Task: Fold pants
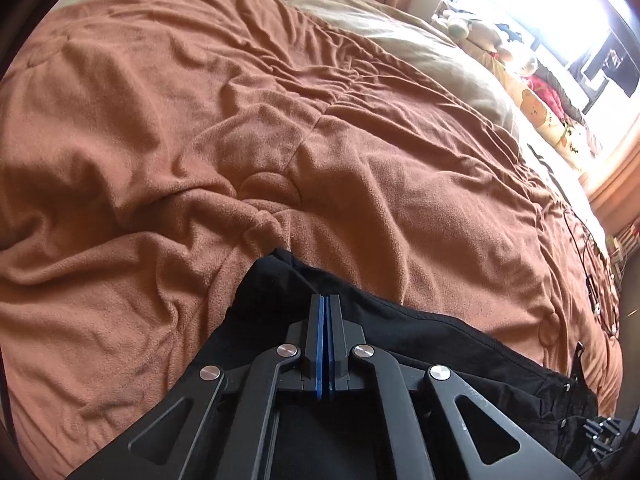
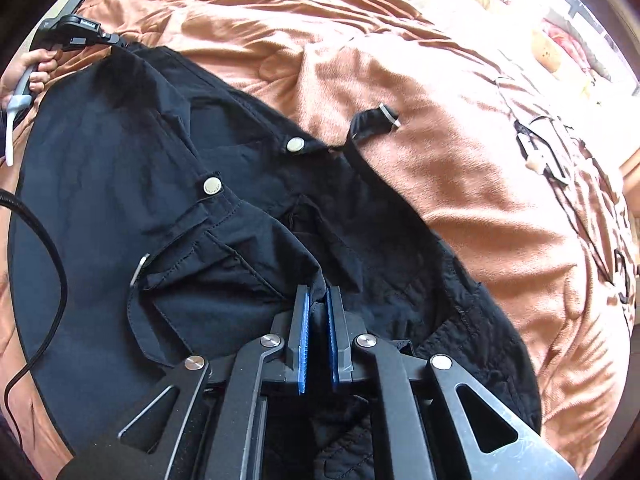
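Black pants (image 2: 168, 208) pinched by both grippers, left (image 1: 326, 300) closed tight, right (image 2: 318, 294) slightly parted.

Black pants (image 2: 120, 168) (blanket (image 1: 160, 120) rust-brown)

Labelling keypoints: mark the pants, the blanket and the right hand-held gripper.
pants (image 2: 100, 184): right wrist view, flat black cloth left of the snap buttons.
blanket (image 1: 160, 128): left wrist view, wrinkled brown fleece left of centre.
right hand-held gripper (image 2: 318, 294): right wrist view, between the blue fingertips, where the cloth is pinched.
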`<control>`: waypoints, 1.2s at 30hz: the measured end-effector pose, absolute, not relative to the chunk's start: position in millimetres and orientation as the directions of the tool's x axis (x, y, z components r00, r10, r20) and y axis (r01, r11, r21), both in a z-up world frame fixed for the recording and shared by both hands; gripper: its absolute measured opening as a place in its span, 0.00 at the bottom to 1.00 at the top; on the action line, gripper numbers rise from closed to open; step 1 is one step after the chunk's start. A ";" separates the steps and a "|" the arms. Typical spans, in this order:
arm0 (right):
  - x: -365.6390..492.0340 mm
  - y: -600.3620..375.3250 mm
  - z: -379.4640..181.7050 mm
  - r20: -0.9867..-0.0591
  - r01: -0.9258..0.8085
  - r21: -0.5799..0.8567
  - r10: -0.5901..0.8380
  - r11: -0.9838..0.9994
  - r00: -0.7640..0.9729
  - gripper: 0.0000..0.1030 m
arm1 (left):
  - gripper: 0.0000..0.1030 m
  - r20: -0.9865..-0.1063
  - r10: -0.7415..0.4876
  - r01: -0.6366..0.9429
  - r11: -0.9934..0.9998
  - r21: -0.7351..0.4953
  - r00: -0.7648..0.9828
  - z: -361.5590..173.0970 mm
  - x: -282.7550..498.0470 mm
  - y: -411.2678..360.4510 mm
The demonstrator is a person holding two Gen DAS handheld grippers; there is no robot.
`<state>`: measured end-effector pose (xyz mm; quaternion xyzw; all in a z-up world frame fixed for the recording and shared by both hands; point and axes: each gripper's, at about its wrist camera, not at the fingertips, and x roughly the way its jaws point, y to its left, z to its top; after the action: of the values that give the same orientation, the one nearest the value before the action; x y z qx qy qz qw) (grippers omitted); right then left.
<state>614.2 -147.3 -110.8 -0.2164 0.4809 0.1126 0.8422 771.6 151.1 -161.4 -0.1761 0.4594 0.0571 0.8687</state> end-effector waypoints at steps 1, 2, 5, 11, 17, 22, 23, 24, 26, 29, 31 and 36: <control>613.7 -146.5 -106.5 -0.848 -0.387 -0.263 -0.021 0.884 0.529 0.04 | 0.00 -0.812 -0.053 -0.259 0.934 -0.247 0.581 -157.9 772.4 151.2; 607.7 -148.0 -101.3 -0.838 -0.377 -0.270 -0.023 0.886 0.545 0.04 | 0.00 -0.807 -0.050 -0.260 0.934 -0.247 0.589 -155.0 773.1 152.3; 608.1 -147.1 -91.8 -0.803 -0.335 -0.299 -0.046 0.893 0.594 0.04 | 0.00 -0.798 -0.039 -0.273 0.929 -0.250 0.601 -150.2 777.6 156.2; 615.9 -147.8 -95.6 -0.764 -0.241 -0.347 -0.124 0.907 0.633 0.04 | 0.00 -0.805 -0.034 -0.277 0.930 -0.243 0.592 -156.2 792.1 153.1; 637.5 -146.8 -115.4 -0.748 -0.167 -0.389 -0.205 0.906 0.632 0.04 | 0.01 -0.818 -0.056 -0.292 0.918 -0.268 0.572 -176.4 803.5 152.2; 656.9 -141.6 -136.5 -0.742 -0.112 -0.436 -0.286 0.893 0.607 0.10 | 0.28 -0.844 -0.057 -0.322 0.909 -0.264 0.533 -184.0 802.9 155.6; 658.8 -140.2 -139.0 -0.741 -0.106 -0.438 -0.292 0.893 0.604 0.15 | 0.42 -0.839 -0.062 -0.320 0.907 -0.274 0.540 -181.4 799.3 157.9; 658.9 -139.5 -139.5 -0.741 -0.095 -0.434 -0.295 0.896 0.603 0.19 | 0.47 -0.831 -0.064 -0.315 0.907 -0.279 0.552 -177.2 795.8 159.9; 656.3 -142.5 -131.8 -0.748 -0.065 -0.390 -0.275 0.918 0.604 0.53 | 0.67 -0.827 -0.036 -0.317 0.913 -0.255 0.561 -167.3 788.4 164.0; 638.8 -149.0 -112.3 -0.746 -0.042 -0.297 -0.204 0.954 0.634 0.63 | 0.68 -0.814 -0.043 -0.308 0.913 -0.267 0.579 -152.1 776.0 174.0; 625.1 -152.2 -101.7 -0.742 -0.029 -0.269 -0.188 0.963 0.644 0.63 | 0.68 -0.808 -0.043 -0.305 0.913 -0.270 0.587 -141.1 764.6 180.0; 578.8 -160.4 -81.2 -0.718 0.004 -0.198 -0.148 0.980 0.680 0.63 | 0.68 -0.797 -0.053 -0.281 0.920 -0.274 0.602 -118.6 732.2 191.3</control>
<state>578.8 -160.4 -81.2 -0.0905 0.3975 -0.0417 0.9122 732.2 191.3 -118.6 -0.1895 0.4412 0.0652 0.8748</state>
